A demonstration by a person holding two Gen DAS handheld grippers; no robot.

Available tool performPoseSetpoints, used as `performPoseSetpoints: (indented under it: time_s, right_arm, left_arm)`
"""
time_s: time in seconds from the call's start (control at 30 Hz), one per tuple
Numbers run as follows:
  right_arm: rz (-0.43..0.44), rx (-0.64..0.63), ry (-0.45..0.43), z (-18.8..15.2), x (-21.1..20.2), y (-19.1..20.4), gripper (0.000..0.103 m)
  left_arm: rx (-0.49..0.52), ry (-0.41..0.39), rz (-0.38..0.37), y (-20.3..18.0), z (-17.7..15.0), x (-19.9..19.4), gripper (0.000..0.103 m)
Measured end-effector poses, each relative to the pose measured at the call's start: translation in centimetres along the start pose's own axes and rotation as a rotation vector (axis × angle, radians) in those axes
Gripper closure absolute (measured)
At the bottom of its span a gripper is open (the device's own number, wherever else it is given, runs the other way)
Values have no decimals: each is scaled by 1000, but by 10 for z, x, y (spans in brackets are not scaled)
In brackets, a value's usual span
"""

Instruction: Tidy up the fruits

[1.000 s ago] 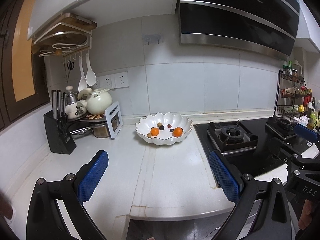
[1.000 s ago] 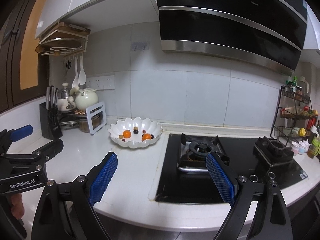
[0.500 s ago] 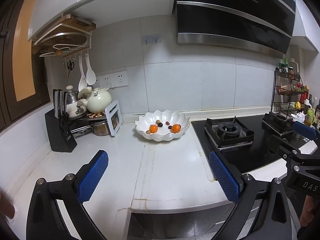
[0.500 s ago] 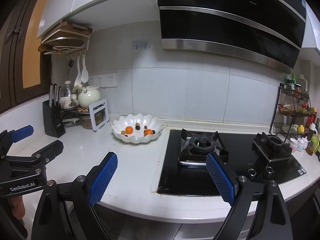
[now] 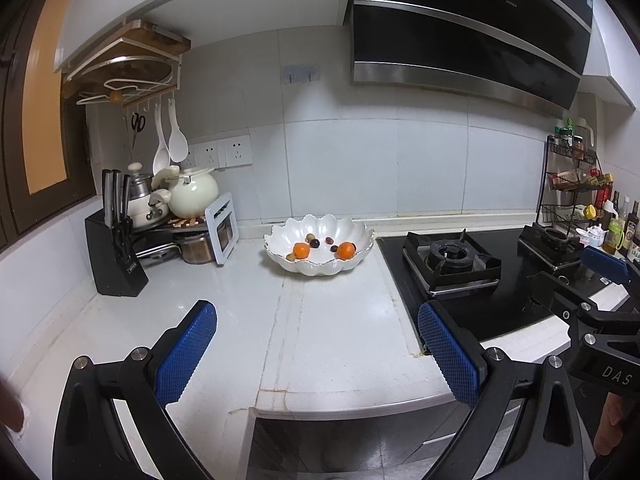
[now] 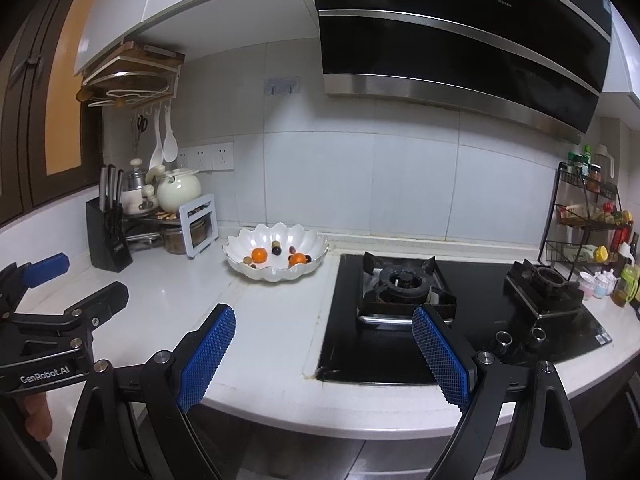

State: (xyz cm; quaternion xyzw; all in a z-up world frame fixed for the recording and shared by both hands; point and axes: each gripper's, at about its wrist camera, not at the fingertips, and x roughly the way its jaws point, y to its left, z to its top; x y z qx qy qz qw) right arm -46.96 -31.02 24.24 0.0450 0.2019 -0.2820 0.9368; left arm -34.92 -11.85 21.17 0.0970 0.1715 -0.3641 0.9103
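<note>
Here, the left gripper (image 5: 318, 344) is hovering above the near edge of the white desk (image 5: 344, 340), its blue-padded jaws standing wide apart with nothing between them. The right gripper (image 6: 324, 350) is hanging beside it over the seam where the desk meets the black gas hob (image 6: 404, 332), and its jaws are likewise spread wide and gripping nothing. Each gripper is showing at the edge of the other's view, and part of a hand (image 6: 36, 416) is showing under the left one. The task's fruits are all lying in the white scalloped bowl (image 5: 320, 268), which is sitting on the desk near the tiled back wall, just left of the hob and well apart from both grippers. Inside it, 2 oranges (image 5: 301, 250) are resting toward the front, 1 on the left and 1 on the right, with several small dark and brownish fruits (image 5: 315, 243) lying between and around them; their kind is too small to tell. Farther left, a black knife block (image 5: 116, 256) is standing upright on the desk, next to a corner rack carrying a cream kettle (image 5: 194, 196). At the far right, a black wire spice rack (image 6: 588, 216) is holding bottles and jars beyond the hob's second burner.
</note>
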Motion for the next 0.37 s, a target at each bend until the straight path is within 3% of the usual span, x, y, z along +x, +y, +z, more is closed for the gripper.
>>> performPoseSetpoints:
  time_s: [0.37]
  right_arm:
    - [-2, 2, 0, -1, -3, 0, 12]
  left_arm:
    - [-3, 1, -2, 1, -1, -1, 0]
